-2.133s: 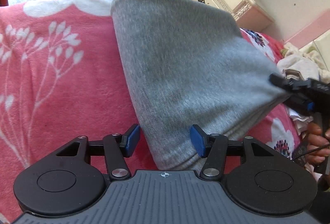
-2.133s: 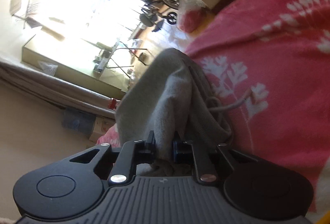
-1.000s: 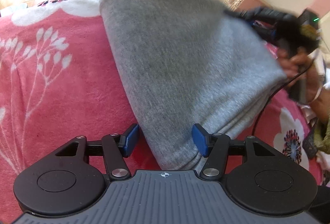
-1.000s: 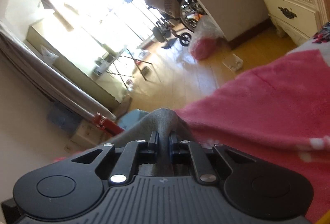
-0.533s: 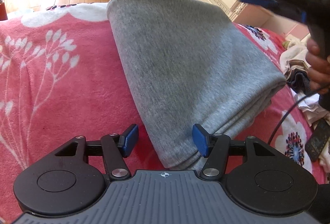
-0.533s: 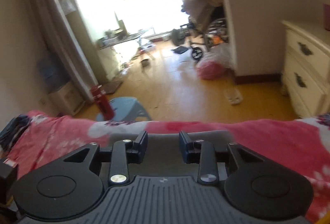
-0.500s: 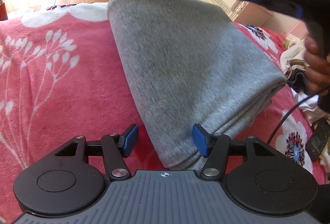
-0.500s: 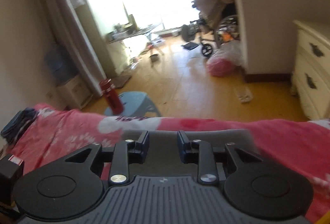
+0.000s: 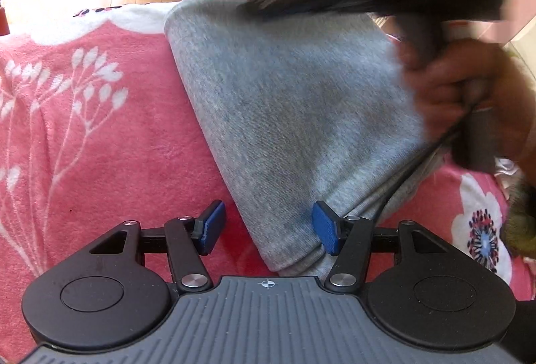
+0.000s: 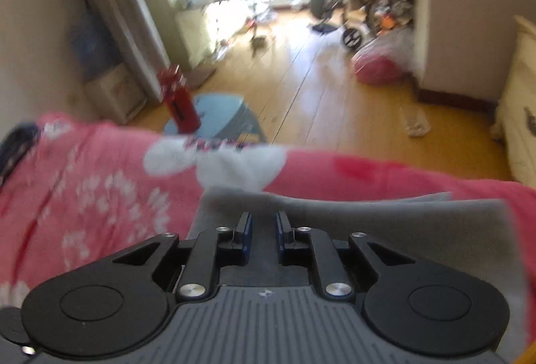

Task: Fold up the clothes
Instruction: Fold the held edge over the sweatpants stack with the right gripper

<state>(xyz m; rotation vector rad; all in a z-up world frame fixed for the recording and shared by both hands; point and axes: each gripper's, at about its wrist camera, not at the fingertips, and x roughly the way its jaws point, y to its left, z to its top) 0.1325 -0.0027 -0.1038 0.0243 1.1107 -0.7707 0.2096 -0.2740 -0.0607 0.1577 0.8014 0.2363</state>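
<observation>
A grey garment (image 9: 294, 109) lies folded in layers on the pink flowered blanket (image 9: 83, 129). My left gripper (image 9: 268, 226) is open, its blue pads either side of the garment's near corner, not closed on it. My right gripper (image 10: 263, 236) hovers over the far part of the garment (image 10: 385, 216), its jaws a narrow gap apart and empty. In the left wrist view the right gripper and the hand holding it (image 9: 445, 89) show blurred above the garment's right side.
Beyond the bed edge are a wooden floor (image 10: 318, 89), a red bottle (image 10: 177, 99) on a blue stool (image 10: 221, 116), a pink bag (image 10: 378, 66) and a cream dresser (image 10: 522, 116). More clothes lie at the bed's right edge (image 9: 516, 220).
My right gripper has let go of the garment's edge after carrying it over, and now moves across above the folded garment. My left gripper has stayed open at the near corner.
</observation>
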